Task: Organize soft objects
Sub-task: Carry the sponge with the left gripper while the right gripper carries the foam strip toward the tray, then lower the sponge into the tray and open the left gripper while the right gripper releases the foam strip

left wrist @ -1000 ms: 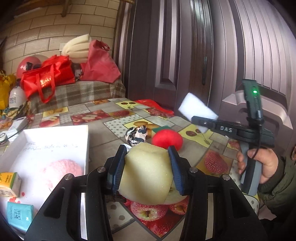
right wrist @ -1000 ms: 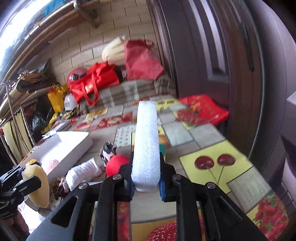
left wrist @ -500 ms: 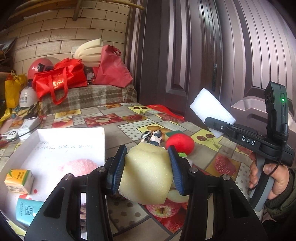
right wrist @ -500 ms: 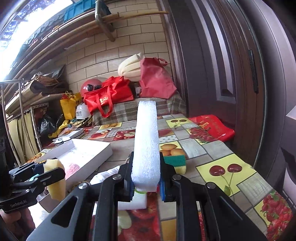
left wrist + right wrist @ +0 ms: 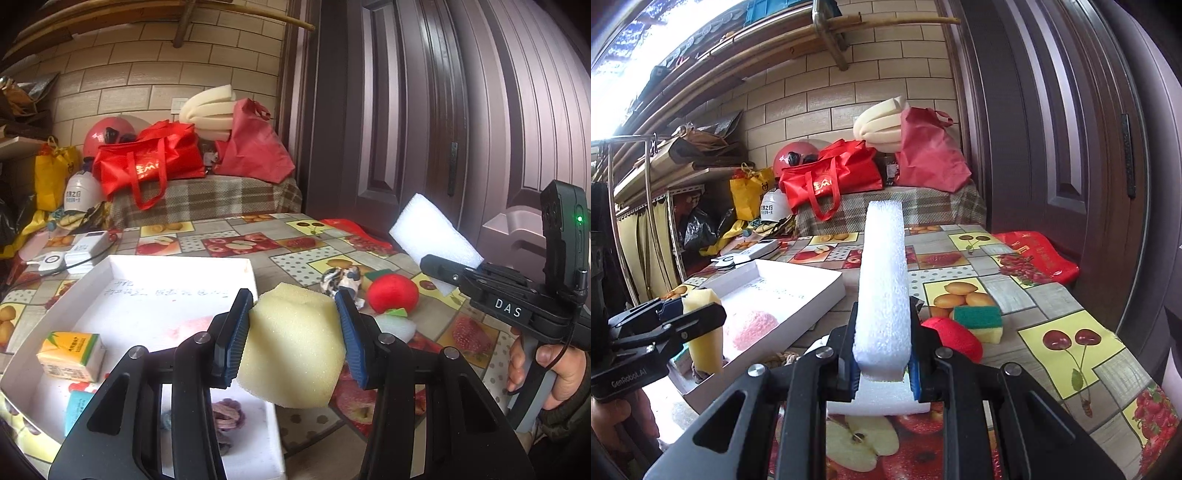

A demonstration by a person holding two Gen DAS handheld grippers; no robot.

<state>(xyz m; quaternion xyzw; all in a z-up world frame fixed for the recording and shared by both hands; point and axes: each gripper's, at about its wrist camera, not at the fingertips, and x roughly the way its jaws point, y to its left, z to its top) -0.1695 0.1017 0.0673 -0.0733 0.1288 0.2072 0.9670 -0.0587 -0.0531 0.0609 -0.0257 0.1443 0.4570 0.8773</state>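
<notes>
My left gripper (image 5: 293,332) is shut on a pale yellow sponge block (image 5: 291,347) and holds it over the right edge of the white tray (image 5: 166,266). It also shows in the right wrist view (image 5: 698,317). My right gripper (image 5: 882,354) is shut on a long white foam block (image 5: 882,288) held above the table; in the left wrist view that foam block (image 5: 432,236) is at the right. A red plush ball (image 5: 393,293), a black-and-white soft toy (image 5: 341,277) and a green-yellow scrub sponge (image 5: 979,321) lie on the table.
The tray holds a pink puff (image 5: 753,326), a yellow carton (image 5: 70,354), a blue packet (image 5: 77,410) and a purple knit piece (image 5: 227,417). Another white foam piece (image 5: 882,398) lies under my right gripper. Red bags (image 5: 147,162) sit on a plaid bench. A dark door (image 5: 406,110) stands right.
Both grippers have tilted up and drawn back. My left gripper has shifted left with the yellow sponge, toward the tray's right edge. Both grips are unchanged.
</notes>
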